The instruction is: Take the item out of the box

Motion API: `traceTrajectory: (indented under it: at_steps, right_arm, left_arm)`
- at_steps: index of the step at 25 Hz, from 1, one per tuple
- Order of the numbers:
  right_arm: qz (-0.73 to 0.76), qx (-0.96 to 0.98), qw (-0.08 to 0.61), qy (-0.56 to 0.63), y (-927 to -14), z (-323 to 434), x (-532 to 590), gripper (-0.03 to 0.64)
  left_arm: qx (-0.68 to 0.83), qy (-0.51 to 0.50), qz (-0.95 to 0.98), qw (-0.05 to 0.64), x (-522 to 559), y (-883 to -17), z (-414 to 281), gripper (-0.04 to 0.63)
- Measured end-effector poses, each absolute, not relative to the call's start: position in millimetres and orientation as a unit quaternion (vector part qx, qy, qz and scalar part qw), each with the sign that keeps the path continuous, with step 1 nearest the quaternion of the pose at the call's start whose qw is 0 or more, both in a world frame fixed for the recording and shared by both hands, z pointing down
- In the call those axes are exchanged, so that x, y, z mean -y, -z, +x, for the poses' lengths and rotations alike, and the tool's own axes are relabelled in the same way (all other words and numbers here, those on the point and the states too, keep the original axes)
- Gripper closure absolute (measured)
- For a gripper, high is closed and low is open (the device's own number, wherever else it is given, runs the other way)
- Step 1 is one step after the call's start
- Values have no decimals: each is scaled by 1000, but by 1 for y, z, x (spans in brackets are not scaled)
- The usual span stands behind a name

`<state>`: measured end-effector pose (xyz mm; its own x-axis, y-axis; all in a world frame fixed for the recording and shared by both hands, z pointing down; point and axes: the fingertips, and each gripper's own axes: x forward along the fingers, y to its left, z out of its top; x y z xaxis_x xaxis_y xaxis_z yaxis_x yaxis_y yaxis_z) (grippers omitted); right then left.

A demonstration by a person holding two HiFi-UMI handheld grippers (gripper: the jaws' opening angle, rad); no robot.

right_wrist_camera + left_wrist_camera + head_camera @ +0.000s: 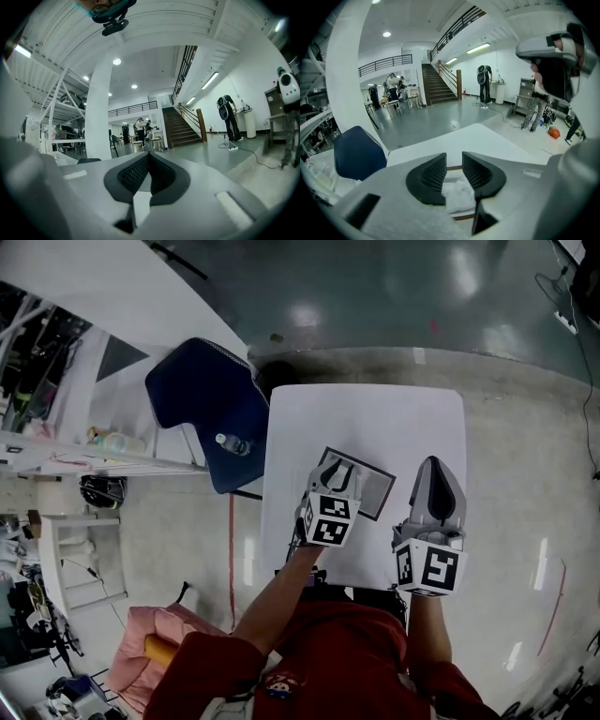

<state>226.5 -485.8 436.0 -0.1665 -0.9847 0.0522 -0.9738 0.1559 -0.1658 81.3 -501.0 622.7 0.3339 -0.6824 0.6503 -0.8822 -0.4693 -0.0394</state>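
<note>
left gripper [453, 161]: jaws partly apart, above white crumpled item [458, 196] in flat brown-edged box [375, 489] | right gripper [147, 158]: closed, empty | white square table [375, 413]

The left gripper [341, 476] reaches forward and tilts downward, its two jaws standing apart with a clear gap between the ribbed pads. The left forearm [281, 592] runs bare from a red sleeve [202, 667], slanting up from the lower left to the gripper. The right gripper [433, 468] sits just beside it on the right, pointing forward and about level, its jaws closed so the tips meet. The right forearm [429, 624] comes straight up behind it.
</note>
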Motion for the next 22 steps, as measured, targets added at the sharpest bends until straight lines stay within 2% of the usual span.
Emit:
traceTrajectory:
  at_steps: [9, 22]
  right_arm:
    - [-644, -759, 34, 94, -449, 232, 503, 615]
    - [-645, -756, 31, 107, -463, 246, 515, 615]
  left_arm:
    - [457, -387, 775, 202, 499, -679, 76, 444]
    - [402, -480, 751, 208, 497, -728, 75, 419]
